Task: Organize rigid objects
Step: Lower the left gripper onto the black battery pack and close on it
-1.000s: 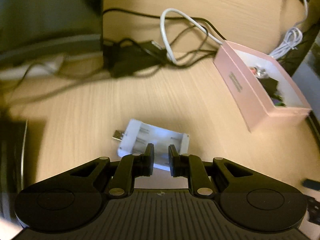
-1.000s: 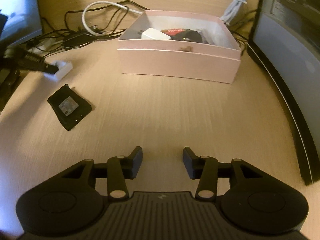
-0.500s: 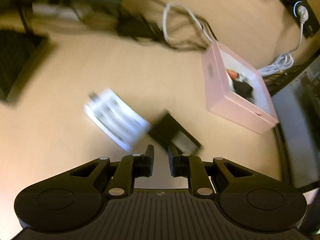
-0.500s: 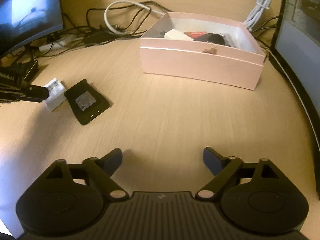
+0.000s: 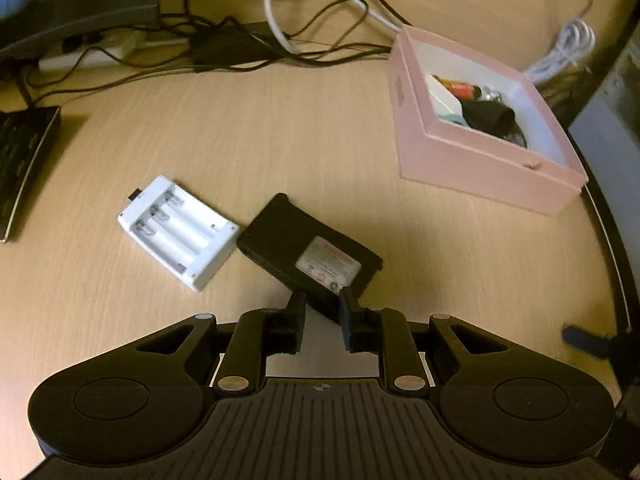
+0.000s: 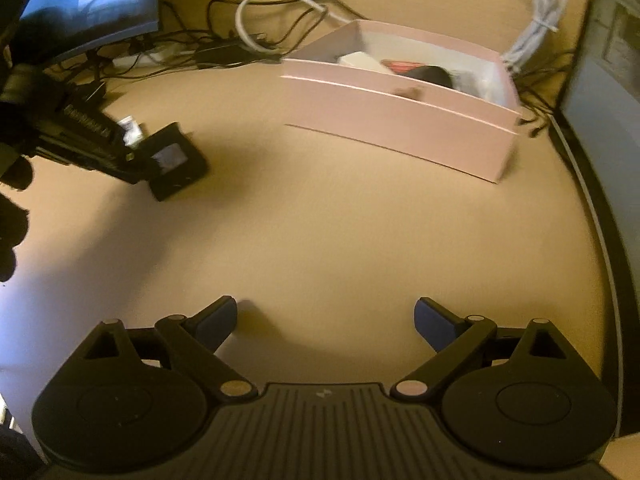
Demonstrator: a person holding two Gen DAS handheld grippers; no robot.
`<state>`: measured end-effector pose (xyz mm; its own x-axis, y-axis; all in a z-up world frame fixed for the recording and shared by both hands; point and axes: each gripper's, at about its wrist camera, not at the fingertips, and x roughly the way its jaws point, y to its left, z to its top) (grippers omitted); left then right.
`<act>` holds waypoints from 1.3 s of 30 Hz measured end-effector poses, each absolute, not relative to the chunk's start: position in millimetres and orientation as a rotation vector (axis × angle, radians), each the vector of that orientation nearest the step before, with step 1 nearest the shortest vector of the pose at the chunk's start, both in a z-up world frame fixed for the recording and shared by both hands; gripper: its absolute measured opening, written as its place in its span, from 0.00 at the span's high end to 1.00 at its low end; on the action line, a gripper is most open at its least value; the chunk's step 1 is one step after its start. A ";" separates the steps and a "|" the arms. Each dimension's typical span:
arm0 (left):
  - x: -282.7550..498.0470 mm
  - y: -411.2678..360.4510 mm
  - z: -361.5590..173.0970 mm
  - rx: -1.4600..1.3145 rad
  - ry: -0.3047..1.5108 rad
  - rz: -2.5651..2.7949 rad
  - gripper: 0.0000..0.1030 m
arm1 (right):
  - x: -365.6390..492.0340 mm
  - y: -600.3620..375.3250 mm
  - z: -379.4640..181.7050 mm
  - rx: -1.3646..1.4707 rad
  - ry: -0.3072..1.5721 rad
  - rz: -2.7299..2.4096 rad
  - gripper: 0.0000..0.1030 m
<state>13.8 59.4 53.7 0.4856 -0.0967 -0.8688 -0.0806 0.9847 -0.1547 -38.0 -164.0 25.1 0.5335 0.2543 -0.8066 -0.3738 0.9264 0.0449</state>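
Left tool (image 5: 322,312): jaws nearly closed, just easing apart, near corner of the flat black battery pack (image 5: 308,250) between the tips, grip not confirmable. Pack, matte with a pale label, lies on the wood-grain bench (image 5: 280,136) touching a white ribbed plastic battery holder (image 5: 178,232) at left; pink cardboard box (image 5: 480,160) far right. Right tool (image 6: 326,320): spread wide, empty, over bare bench.

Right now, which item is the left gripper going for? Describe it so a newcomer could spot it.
Start at the pink box on the wooden desk. Between the box and the white battery holder lies a flat black battery pack, its near end at the left gripper. It alone is black with a pale label.
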 end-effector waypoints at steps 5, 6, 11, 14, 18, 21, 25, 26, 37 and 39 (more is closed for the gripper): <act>12.7 34.5 45.9 -0.115 1.118 -0.034 0.78 | -33.1 -184.2 23.0 -0.129 0.903 0.364 0.07; 12.7 29.8 45.8 -0.098 1.119 -0.037 0.77 | -33.2 -184.8 22.3 -0.129 0.897 0.366 0.07; 20.2 15.6 46.4 -0.060 1.153 -0.023 0.75 | -37.3 -187.0 20.8 -0.127 0.867 0.374 0.06; 23.8 2.0 47.3 -0.013 1.176 -0.039 0.56 | -41.9 -189.0 19.5 -0.124 0.845 0.380 0.06; 27.4 -19.2 41.0 0.046 1.201 -0.079 0.20 | -46.6 -190.1 17.5 -0.121 0.820 0.385 0.06; 27.4 -23.5 38.5 0.027 1.199 -0.073 0.13 | -49.8 -190.3 16.7 -0.117 0.810 0.382 0.06; 27.2 10.2 43.4 -0.250 1.153 -0.004 0.18 | -53.7 -192.3 15.9 -0.116 0.800 0.383 0.06; 28.5 19.6 43.6 -0.318 1.149 0.030 0.18 | -54.8 -193.2 15.7 -0.115 0.799 0.383 0.06; 81.4 48.0 44.0 -0.346 1.083 0.170 0.18 | -63.8 -195.4 13.9 -0.111 0.790 0.371 0.06; 88.1 53.6 43.5 -0.352 1.068 0.197 0.18 | -66.4 -195.2 13.8 -0.108 0.786 0.368 0.06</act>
<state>88.1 53.6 43.5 0.4719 -0.0117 -0.8816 -0.3254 0.9270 -0.1864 -66.4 -195.2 13.8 0.6466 0.2833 -0.7083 -0.3632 0.9308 0.0407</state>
